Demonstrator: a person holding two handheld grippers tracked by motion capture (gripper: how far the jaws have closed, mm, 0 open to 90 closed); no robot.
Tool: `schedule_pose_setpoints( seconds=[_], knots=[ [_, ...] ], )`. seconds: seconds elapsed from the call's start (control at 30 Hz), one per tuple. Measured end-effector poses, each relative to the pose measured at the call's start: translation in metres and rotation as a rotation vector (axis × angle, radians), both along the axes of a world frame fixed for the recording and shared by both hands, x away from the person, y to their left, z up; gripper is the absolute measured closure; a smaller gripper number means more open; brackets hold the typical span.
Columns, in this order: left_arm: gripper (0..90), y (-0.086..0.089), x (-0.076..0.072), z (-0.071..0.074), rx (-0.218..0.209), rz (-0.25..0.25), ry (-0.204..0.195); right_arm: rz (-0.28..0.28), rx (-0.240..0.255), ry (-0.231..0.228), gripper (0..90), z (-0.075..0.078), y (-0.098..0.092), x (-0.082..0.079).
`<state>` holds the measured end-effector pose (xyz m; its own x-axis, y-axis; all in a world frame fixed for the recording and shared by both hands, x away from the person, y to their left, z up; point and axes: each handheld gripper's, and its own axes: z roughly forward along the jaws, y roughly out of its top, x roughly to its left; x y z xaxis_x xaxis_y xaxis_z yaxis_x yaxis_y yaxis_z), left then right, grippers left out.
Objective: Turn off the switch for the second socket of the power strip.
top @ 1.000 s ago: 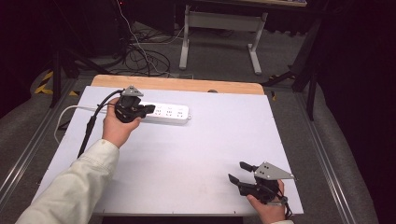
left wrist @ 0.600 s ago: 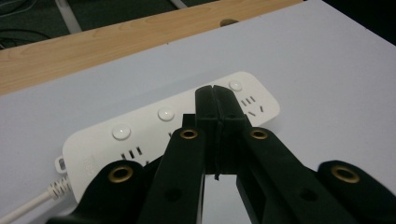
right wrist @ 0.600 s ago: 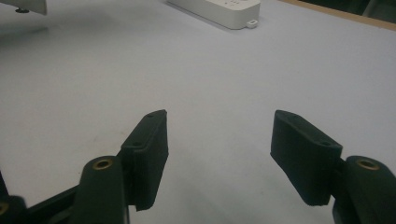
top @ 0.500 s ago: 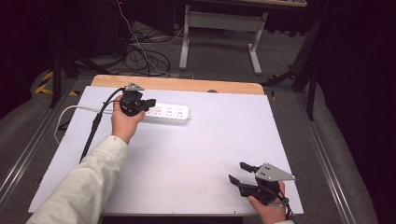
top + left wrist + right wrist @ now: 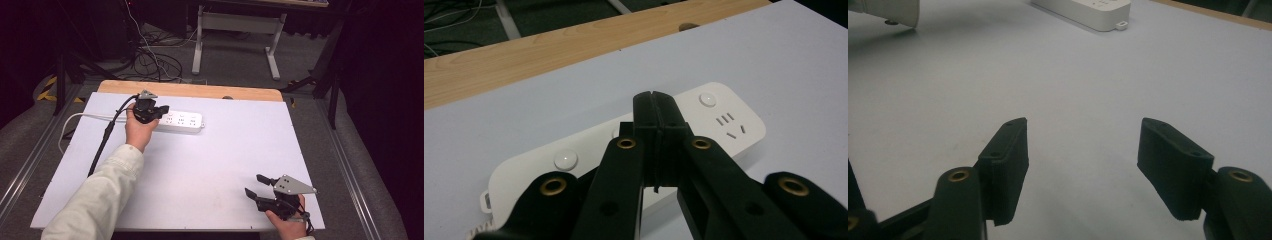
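Left gripper (image 5: 655, 100) jaws pressed together, empty, tip over white power strip (image 5: 724, 117); right gripper (image 5: 1083, 170) jaws apart, empty.

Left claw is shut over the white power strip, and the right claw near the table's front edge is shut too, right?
Not quite. The right claw is open, its jaws wide apart in the right gripper view. The left claw is indeed shut over the white power strip.

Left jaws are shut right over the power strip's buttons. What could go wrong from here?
1. The shut left gripper is wider than one round button on the power strip, so it may hit a neighbouring button or a socket.
2. The strip lies loose on the table; an off-centre push could slide it.
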<state>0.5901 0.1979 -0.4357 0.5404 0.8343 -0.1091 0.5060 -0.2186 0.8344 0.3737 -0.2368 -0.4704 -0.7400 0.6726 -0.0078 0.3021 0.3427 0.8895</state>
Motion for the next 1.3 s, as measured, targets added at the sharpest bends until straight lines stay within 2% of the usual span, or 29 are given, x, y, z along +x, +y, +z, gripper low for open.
schedule_pose_setpoints(
  seconds=[0.43,0.53,0.6,0.9,1.3],
  knots=[
    [90.0,-0.007,0.010,-0.016,0.010,0.020,-0.024,0.006,0.010,0.008,38.0,-0.001,-0.001,0.000],
    [90.0,-0.007,0.013,-0.021,0.035,0.025,-0.030,0.007,0.011,0.008,38.0,-0.001,-0.001,0.000],
    [90.0,-0.007,0.015,-0.023,0.029,0.028,-0.036,0.006,0.010,0.010,38.0,-0.001,-0.001,0.000],
    [89.9,-0.010,0.019,-0.033,0.028,0.030,-0.019,0.002,0.014,0.014,38.0,-0.001,-0.002,-0.001],
    [89.9,-0.012,0.021,-0.039,0.041,0.034,-0.025,-0.002,0.018,0.015,38.0,-0.001,-0.004,-0.001]
  ],
)
